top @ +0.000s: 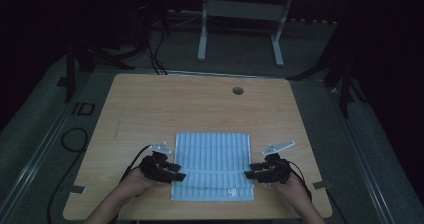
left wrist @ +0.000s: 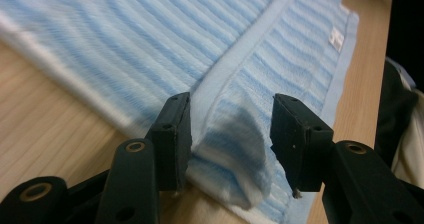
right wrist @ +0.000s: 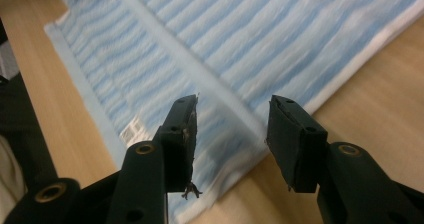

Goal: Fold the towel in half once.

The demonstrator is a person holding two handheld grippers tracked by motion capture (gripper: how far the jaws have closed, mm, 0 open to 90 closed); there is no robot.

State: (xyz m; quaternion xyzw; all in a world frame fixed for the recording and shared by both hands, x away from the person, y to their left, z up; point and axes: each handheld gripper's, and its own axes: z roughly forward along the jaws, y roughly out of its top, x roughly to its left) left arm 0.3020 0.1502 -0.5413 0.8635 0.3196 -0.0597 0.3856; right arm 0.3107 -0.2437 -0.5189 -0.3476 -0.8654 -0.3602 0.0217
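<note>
A: Where is the towel (top: pixel 212 166) found?

B: It is laid flat near the front edge of the tabletop (top: pixel 150 104), midway between the left and right edges. A fold is seen across it: a hemmed edge has been brought to lie over the striped cloth, parallel to the front edge, with a narrower strip and a small white label (top: pixel 231 191) left showing in front of it.

A: And how are the grippers held?

B: The left gripper (top: pixel 176 174) is set at the towel's left edge, the right gripper (top: pixel 248 173) at its right edge, both at the ends of the folded hem. In each gripper view the jaws are parted, and the cloth between them is not pinched. In the left gripper view a small hump of towel is left standing between the jaws.

A: What is judged done, and what is left?

B: One fold is judged laid down and released. Whether further folds are wanted cannot be told; if so, the towel would have to be grasped anew.
</note>
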